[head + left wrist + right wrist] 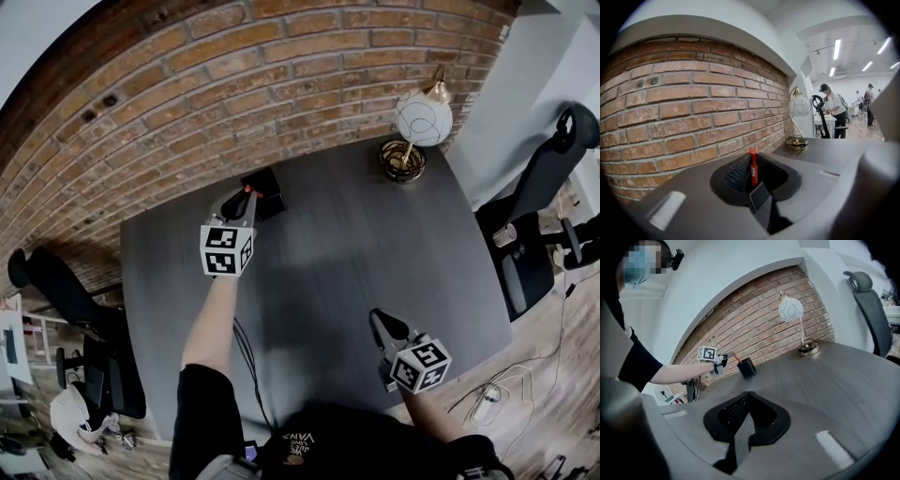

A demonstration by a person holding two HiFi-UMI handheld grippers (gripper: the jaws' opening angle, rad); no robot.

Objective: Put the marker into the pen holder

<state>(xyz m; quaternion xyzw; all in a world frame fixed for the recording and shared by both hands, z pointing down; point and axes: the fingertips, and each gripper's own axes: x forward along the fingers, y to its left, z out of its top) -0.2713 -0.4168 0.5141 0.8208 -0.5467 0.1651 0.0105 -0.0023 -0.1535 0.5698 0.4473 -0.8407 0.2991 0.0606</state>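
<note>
Item: red marker [753, 166], held in the left gripper [242, 197], whose jaws are closed on it; in the left gripper view it stands upright between the black pads. Location: over the back-left part of a dark grey table [356, 253], close to a brick wall [234, 75]. Item: black pen holder [267, 197], square, standing on the table just beside the left gripper's tip. In the right gripper view the marker slants from the gripper down to the holder's mouth; whether its end has passed the rim cannot be told. Item: right gripper [380, 322], low over the near-right part of the table, well apart from the holder; its jaws are closed together with nothing between them. Item: lamp [422, 120] with a white globe shade and a round brass base, at the table's far-right corner. Item: black office chair [539, 197], off the table's right edge. Item: second black chair [56, 281], by the left edge. Also noted: people standing [832, 108] at desks far off in the left gripper view.
</note>
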